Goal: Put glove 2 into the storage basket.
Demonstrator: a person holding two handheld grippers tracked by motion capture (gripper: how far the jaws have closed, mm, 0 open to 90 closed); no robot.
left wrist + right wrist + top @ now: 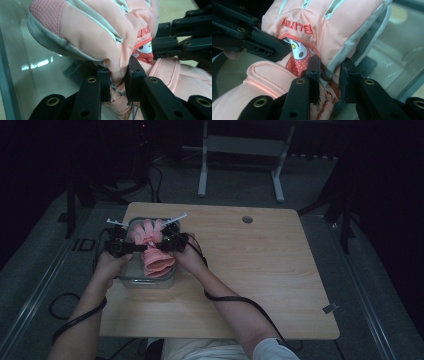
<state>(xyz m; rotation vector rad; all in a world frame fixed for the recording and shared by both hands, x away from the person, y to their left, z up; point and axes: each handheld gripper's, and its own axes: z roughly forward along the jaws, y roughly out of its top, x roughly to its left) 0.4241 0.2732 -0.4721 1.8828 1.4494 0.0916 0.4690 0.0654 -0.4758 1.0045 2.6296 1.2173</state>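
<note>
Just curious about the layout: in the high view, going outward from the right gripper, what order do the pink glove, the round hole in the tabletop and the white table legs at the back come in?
From the right gripper:
1. Pink glove, gripped, in the clear box.
2. Round hole, right, on the tabletop.
3. White table legs, far back, on the floor.

Dim recording lab or test studio. Single light-wood bench (260,270) with a cable grommet hole (247,219), set on grey carpeted floor (40,270) crossed by loose black cables (60,302). White metal stand frame (240,150) behind, dark surroundings.
</note>
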